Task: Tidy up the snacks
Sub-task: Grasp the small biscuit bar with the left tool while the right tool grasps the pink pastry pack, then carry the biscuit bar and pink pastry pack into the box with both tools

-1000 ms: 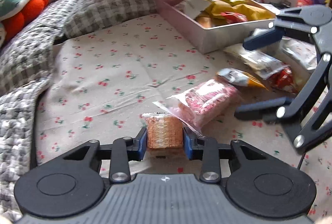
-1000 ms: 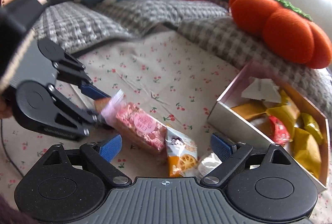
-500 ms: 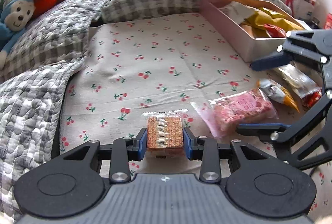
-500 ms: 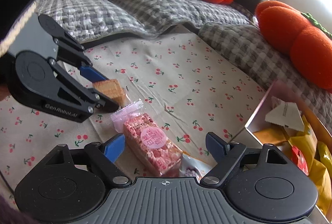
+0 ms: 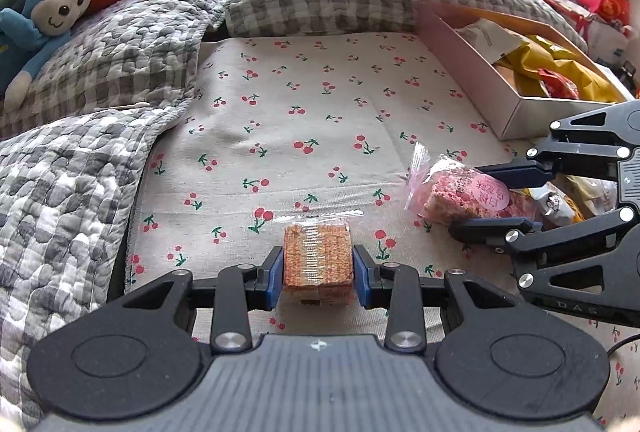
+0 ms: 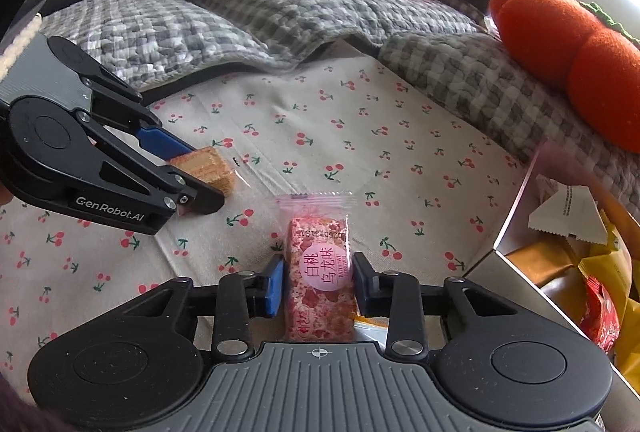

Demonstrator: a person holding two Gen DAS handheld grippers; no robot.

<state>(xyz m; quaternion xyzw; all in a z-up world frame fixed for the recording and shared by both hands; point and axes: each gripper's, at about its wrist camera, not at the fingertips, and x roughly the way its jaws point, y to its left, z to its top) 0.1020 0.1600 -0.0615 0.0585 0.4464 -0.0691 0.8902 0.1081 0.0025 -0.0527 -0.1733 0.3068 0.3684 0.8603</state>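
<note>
Both tongs have a snack now. The left gripper (image 5: 319,274) pinches the brown wafer pack (image 5: 318,260) at the bottom middle of its view. The right gripper (image 6: 319,286) has just been closing and now squeezes the pink snack bar (image 6: 320,272), low in its view. Next, I think, each snack must be lifted and carried into the box (image 6: 516,232) at the right edge.

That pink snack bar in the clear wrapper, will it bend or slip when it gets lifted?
The pink snack bar looks like a chunky pressed block, so it probably stays stiff, though it might crumble if squeezed hard. Its glossy clear wrapper could be slippery. The right gripper, whose jaws have just been closing, now clamps its sides. The loose crimped wrapper end will likely flop.
</note>
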